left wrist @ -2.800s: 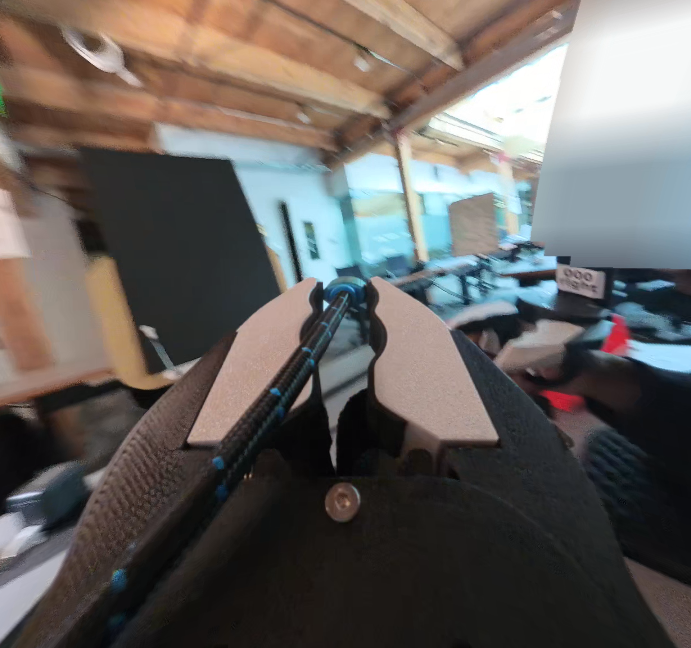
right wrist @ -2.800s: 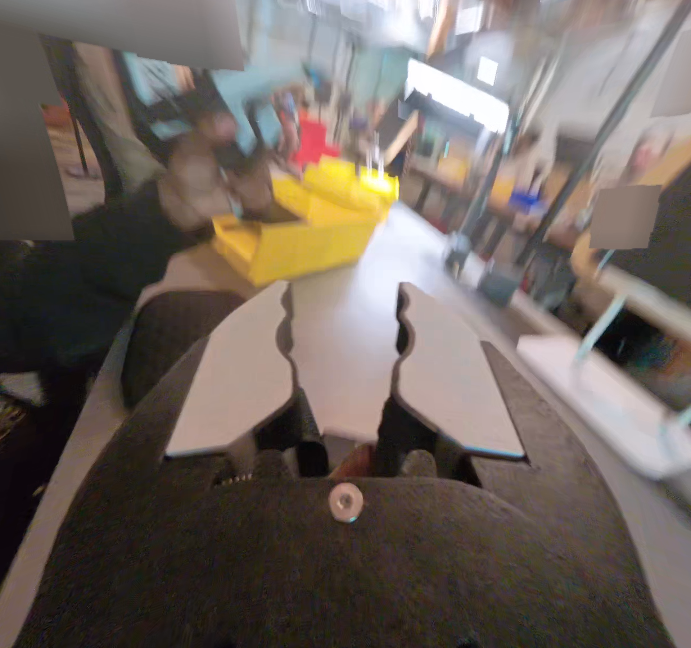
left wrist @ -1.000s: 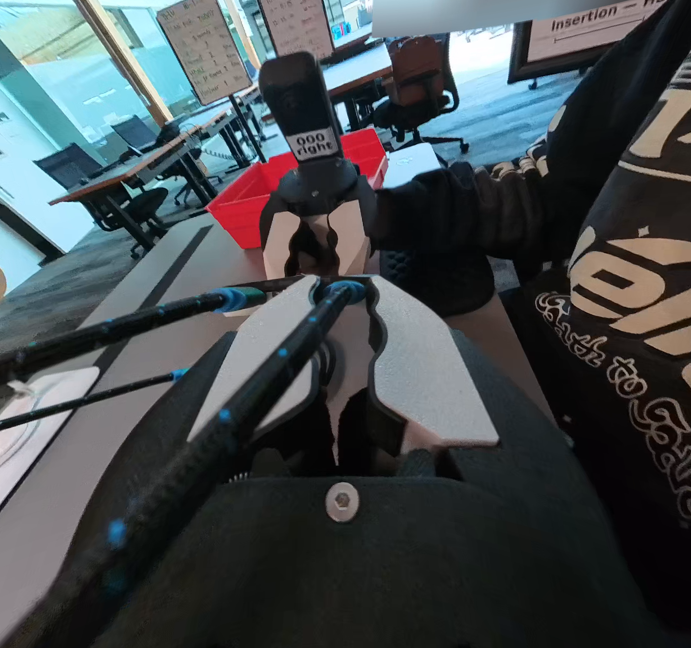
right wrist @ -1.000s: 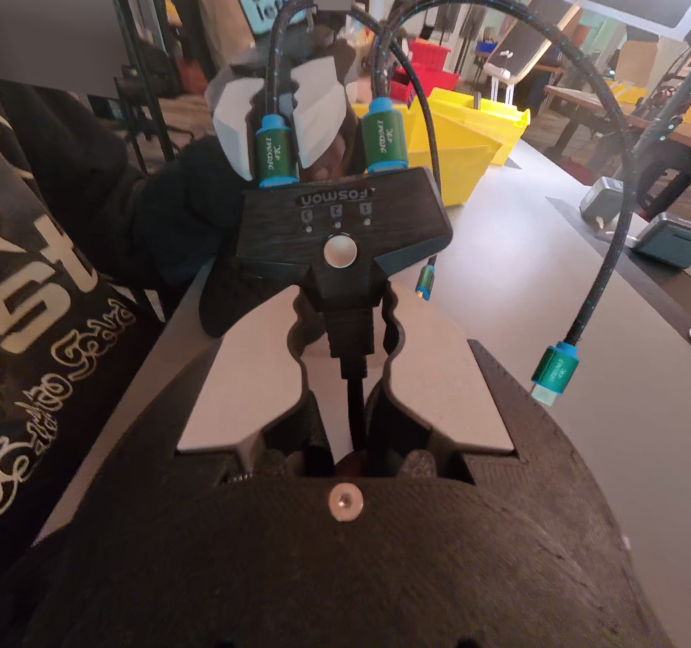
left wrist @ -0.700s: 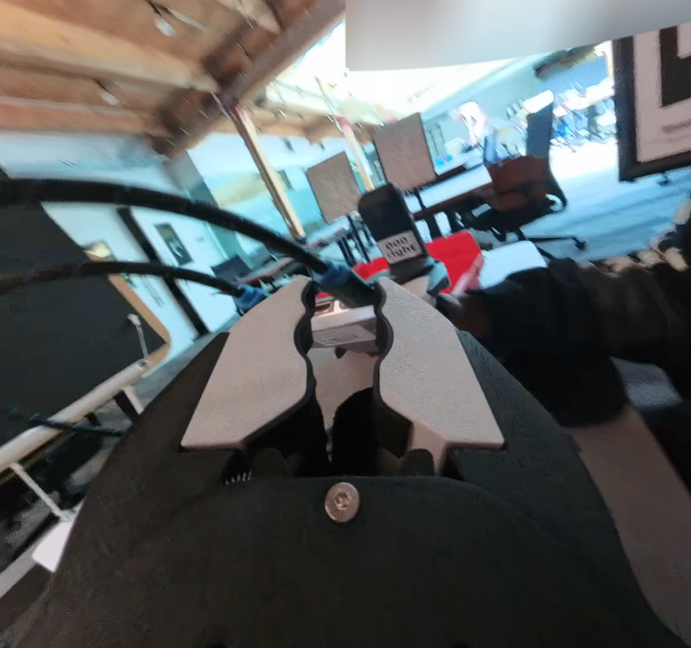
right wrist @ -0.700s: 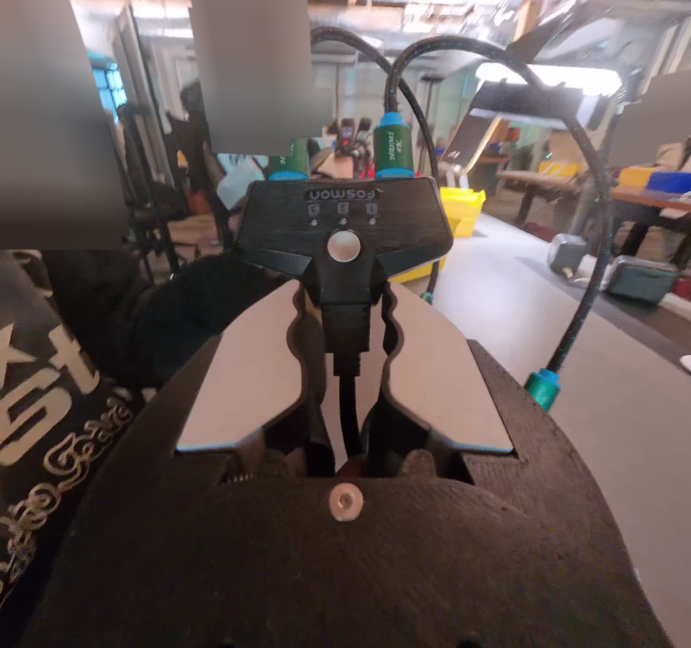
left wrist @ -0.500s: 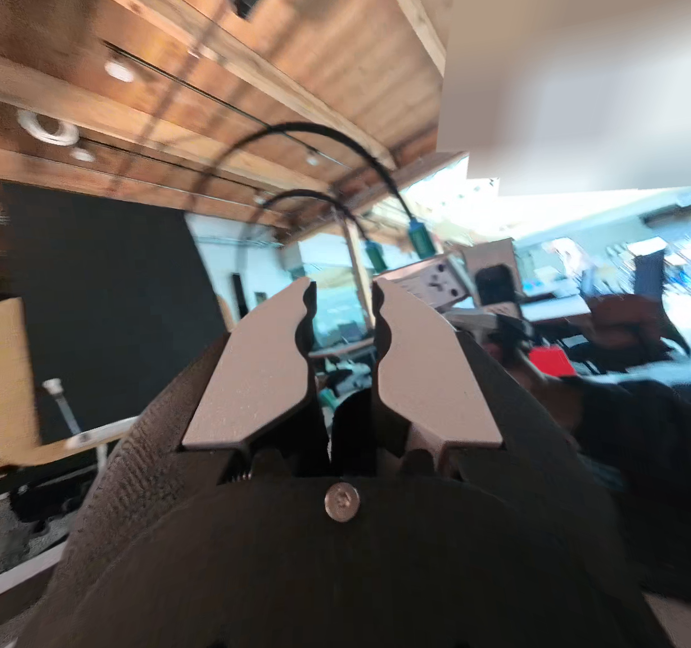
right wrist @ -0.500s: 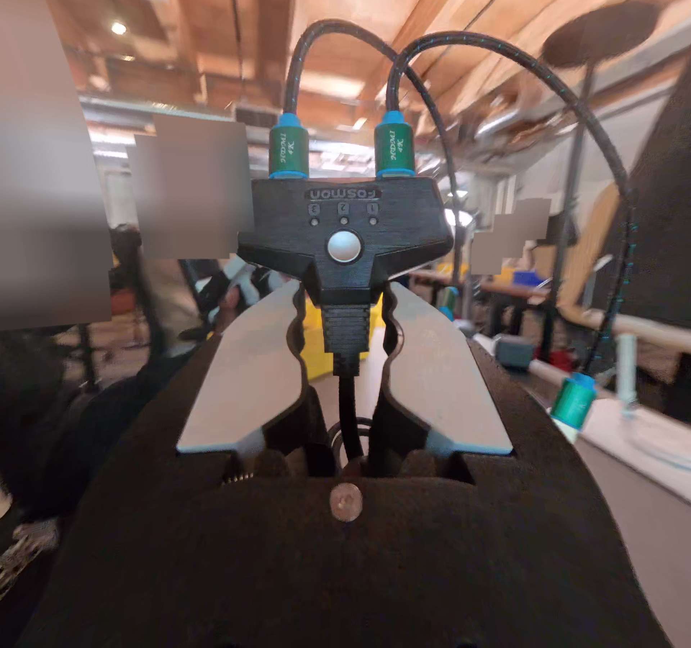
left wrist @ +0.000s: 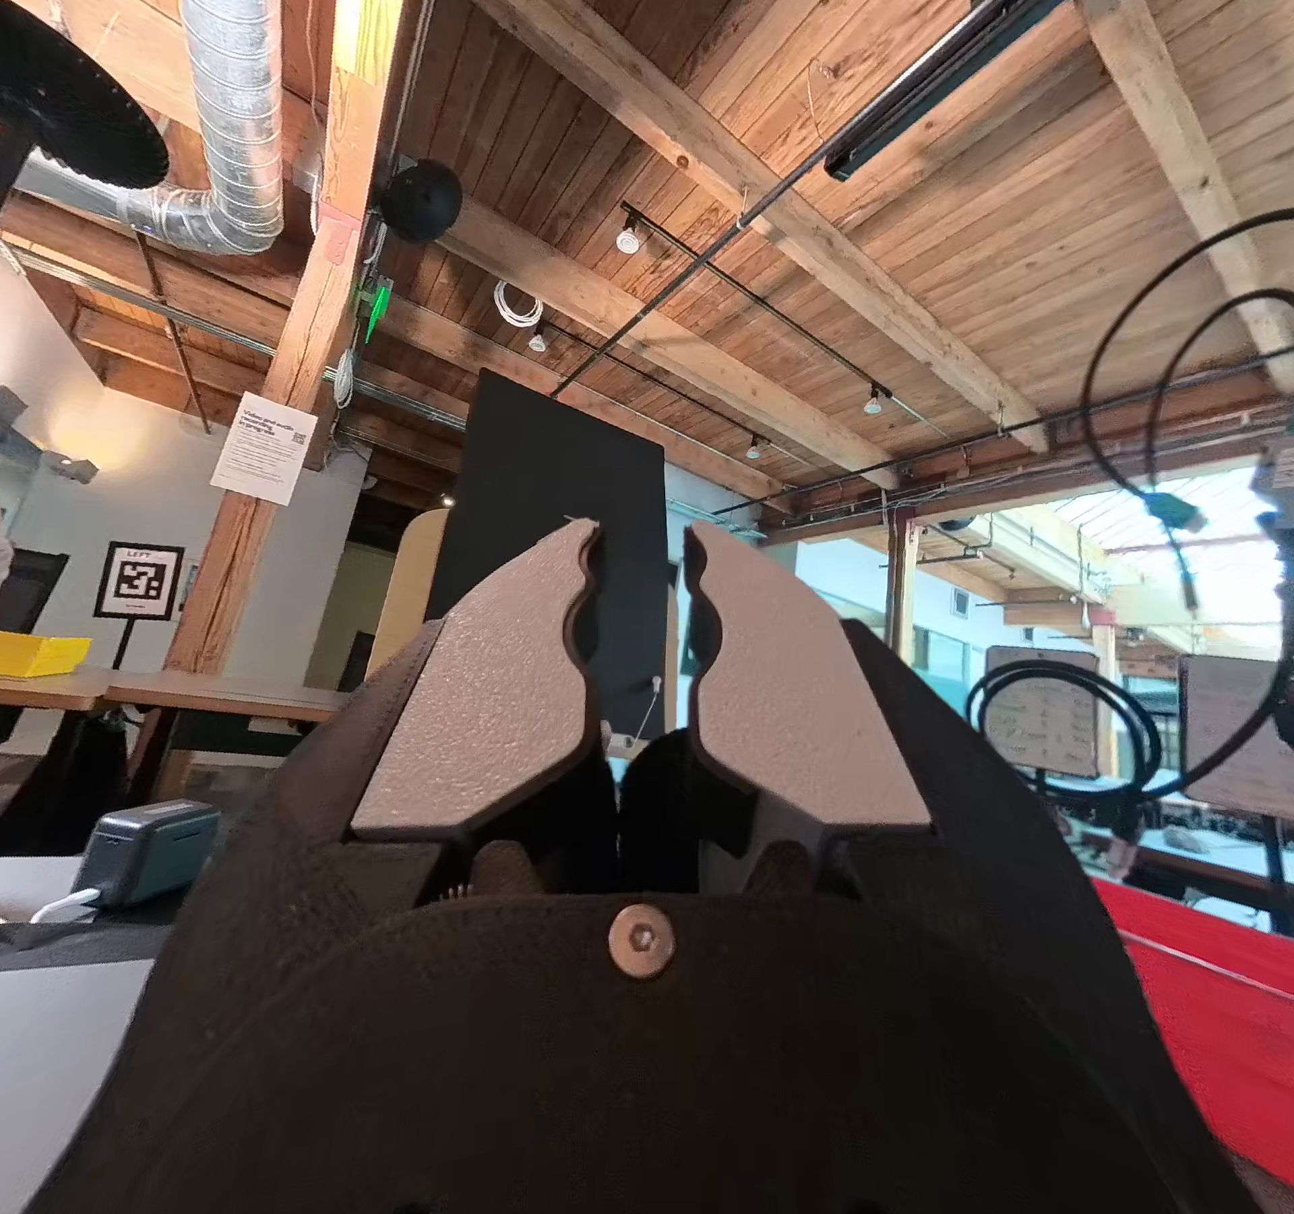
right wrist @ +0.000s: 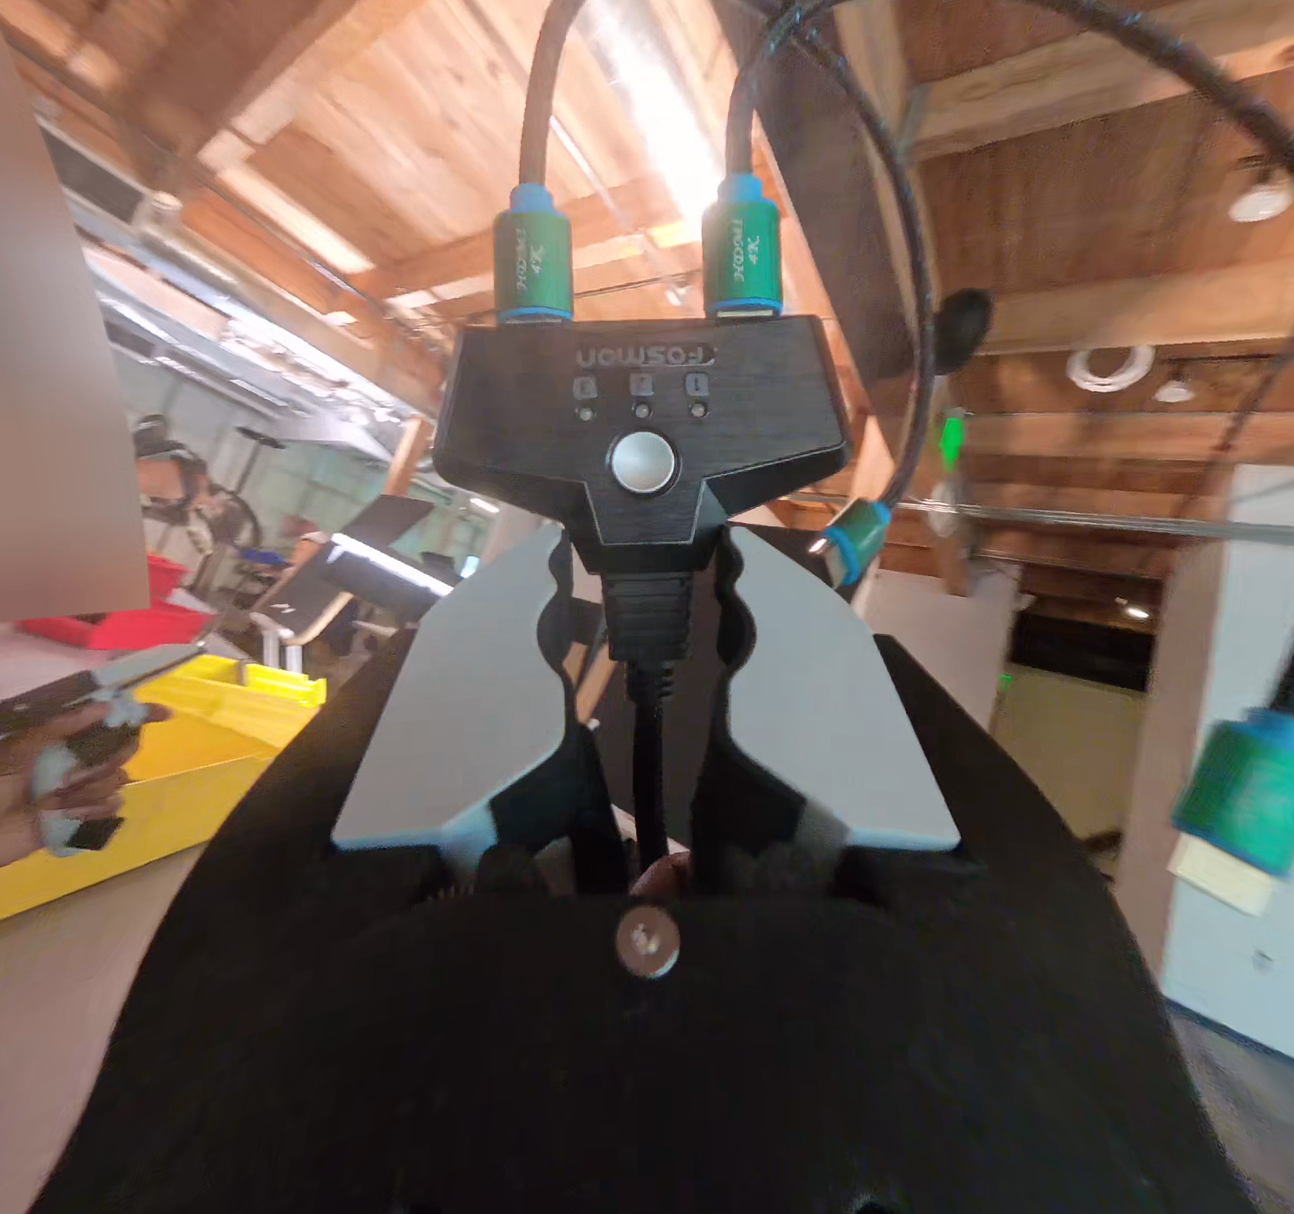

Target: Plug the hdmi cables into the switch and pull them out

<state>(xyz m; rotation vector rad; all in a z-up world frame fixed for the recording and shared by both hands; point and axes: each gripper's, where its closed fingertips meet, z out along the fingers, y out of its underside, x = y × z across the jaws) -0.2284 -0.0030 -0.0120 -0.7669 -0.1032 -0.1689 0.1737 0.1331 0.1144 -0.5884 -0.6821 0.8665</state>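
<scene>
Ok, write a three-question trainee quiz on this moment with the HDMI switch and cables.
1. True or false: the left gripper holds a cable.
2. How many green HDMI plugs sit in the black HDMI switch?
3. The right gripper clamps the switch by: A) its plugged end B) its narrow neck C) its round button

Key: 1 false, it is open and empty; 2 two, left plug and right plug; 3 B.

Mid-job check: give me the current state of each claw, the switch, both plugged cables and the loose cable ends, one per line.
Left claw: open, empty, pointing up toward the ceiling.
Right claw: shut on the switch's neck.
Switch: held up off the table, button side facing the camera.
Left HDMI plug: seated in the switch.
Right HDMI plug: seated in the switch.
Loose cable ends: unplugged, dangling in the air.
</scene>
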